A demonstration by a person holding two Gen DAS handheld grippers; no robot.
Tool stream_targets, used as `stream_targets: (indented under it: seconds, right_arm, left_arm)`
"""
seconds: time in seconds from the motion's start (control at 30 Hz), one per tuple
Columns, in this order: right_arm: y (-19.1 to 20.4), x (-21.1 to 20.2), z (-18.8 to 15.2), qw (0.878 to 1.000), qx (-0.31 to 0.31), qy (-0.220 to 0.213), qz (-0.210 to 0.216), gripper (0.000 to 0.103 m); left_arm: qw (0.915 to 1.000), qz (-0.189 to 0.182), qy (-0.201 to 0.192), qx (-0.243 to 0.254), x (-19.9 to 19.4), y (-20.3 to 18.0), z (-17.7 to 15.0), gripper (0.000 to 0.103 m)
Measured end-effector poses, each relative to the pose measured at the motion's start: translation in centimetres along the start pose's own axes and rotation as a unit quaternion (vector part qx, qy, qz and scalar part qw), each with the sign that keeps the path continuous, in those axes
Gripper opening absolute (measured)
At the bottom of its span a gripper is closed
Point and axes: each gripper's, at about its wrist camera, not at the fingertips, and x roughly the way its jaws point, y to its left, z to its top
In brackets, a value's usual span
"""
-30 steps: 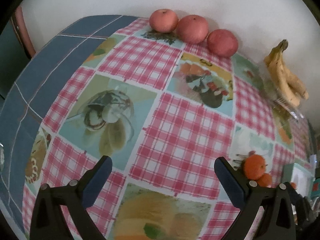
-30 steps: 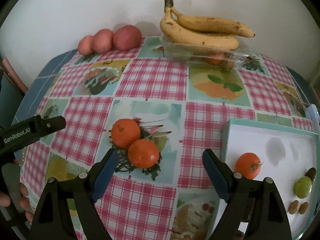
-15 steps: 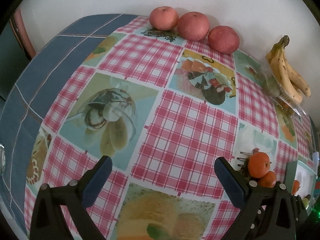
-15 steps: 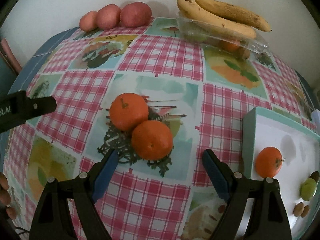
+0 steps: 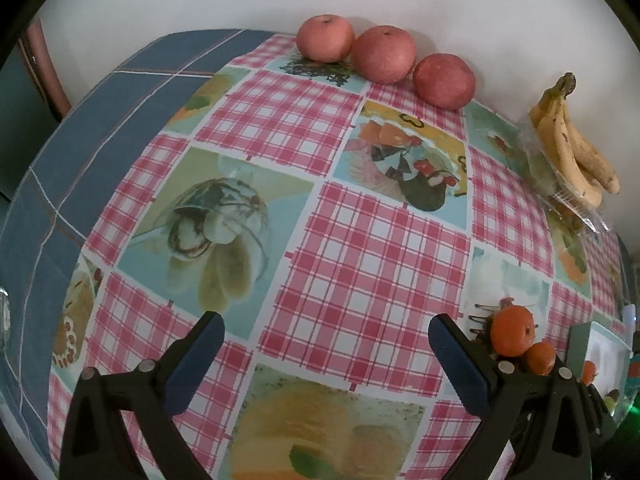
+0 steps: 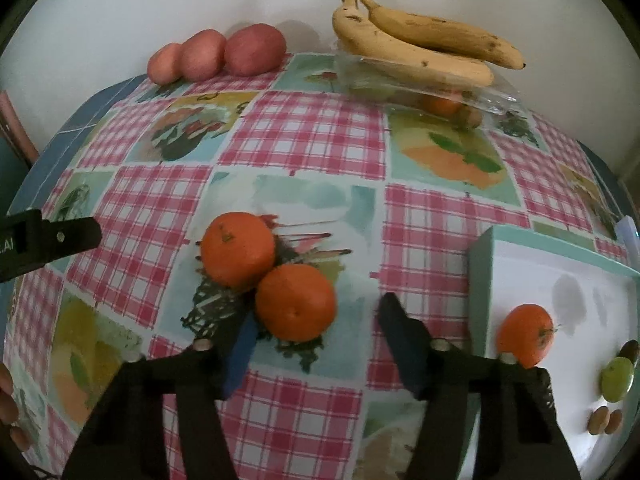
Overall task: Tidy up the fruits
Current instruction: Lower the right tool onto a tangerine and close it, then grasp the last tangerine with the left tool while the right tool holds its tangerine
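Note:
Two oranges lie touching on the checked tablecloth. The near orange [image 6: 295, 302] sits just ahead of my right gripper [image 6: 316, 320], which is open with a finger on each side of it, not touching. The far orange [image 6: 238, 249] lies behind it to the left. A third orange [image 6: 525, 335] lies in the white tray [image 6: 482, 280] at the right. My left gripper [image 5: 326, 338] is open and empty over the cloth; the two oranges [image 5: 513, 330] show at its right.
Three red apples [image 5: 383, 59] stand in a row against the back wall. Bananas [image 6: 416, 46] lie on a clear plastic box [image 6: 424, 92] at the back. The tray also holds a green grape [image 6: 617, 378] and small brown fruits [image 6: 604, 420]. The left gripper's finger [image 6: 52, 236] shows at the left edge.
My right gripper has moved forward and down to the near orange, and its jaws have narrowed around it. The left gripper has drifted slightly.

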Motion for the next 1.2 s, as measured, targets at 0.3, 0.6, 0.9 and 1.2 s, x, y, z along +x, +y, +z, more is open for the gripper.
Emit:
stream_targets:
  seconds: [0.3, 0.6, 0.9, 1.2]
  right_arm:
    - [-1.3, -0.2, 0.1, 1.0, 0.015, 0.003, 0.001, 0.038]
    - [-3.5, -0.4, 0.0, 0.999, 0.043, 0.01, 0.0, 0.038]
    - [-4.0, -0.6, -0.3, 0.999, 0.043, 0.016, 0.005, 0.037]
    - [-4.5, -0.8, -0.5, 0.999, 0.051, 0.017, 0.01, 0.038]
  left_arm:
    - [0.9997, -0.021, 0.007, 0.009, 0.2, -1.4, -0.2, 0.103]
    - [0.998, -0.052, 0.004, 0.037, 0.1, -3.7, -0.5, 0.103]
    - [0.9937, -0.094, 0.002, 0.061, 0.7, -7.2, -0.4, 0.103]
    - [0.9918, -0.059, 0.011, 0.113, 3.0, -10.6, -1.2, 0.103]
